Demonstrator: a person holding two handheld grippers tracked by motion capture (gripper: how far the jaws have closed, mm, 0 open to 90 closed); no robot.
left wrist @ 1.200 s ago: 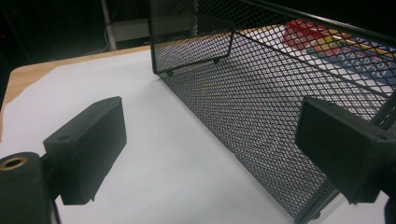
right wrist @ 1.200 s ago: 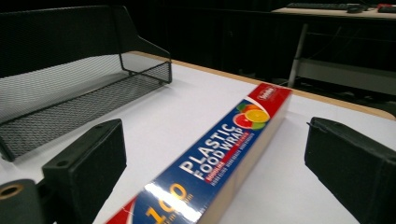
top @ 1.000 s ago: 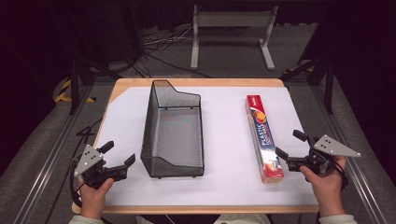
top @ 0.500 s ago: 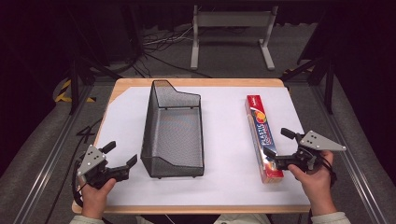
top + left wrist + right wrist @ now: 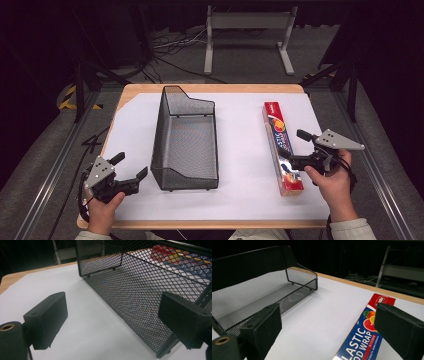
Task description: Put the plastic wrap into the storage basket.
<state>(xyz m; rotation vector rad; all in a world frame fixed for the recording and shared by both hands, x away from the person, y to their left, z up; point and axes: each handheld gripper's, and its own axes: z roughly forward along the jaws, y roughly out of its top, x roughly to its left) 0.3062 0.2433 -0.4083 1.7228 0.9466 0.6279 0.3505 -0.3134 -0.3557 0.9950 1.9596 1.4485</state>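
While the right gripper (image 5: pixel 299 148) hovers at the near end of a plastic wrap box (image 5: pixel 281 146) lying flat on the worktop (image 5: pixel 240 150), right of the wire basket (image 5: pixel 186 140), its jaws, just narrowing, stand open and empty. Light, stiff, slick cardboard suits a mid-length pinch across its narrow sides. The left gripper (image 5: pixel 131 170) rests open, holding nothing.

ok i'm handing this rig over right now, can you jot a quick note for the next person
Right gripper: jaws open, just been closing a little, nothing clamped; it sits at the near end of the plastic wrap box, one jaw over the box.
Left gripper: jaws open, empty, beside the near left corner of the mesh basket.
Box lies flat on the white sheet right of the basket; basket is empty.
Done: approach to the box.
Left, probably: grip the box, lift it and put it in the basket.
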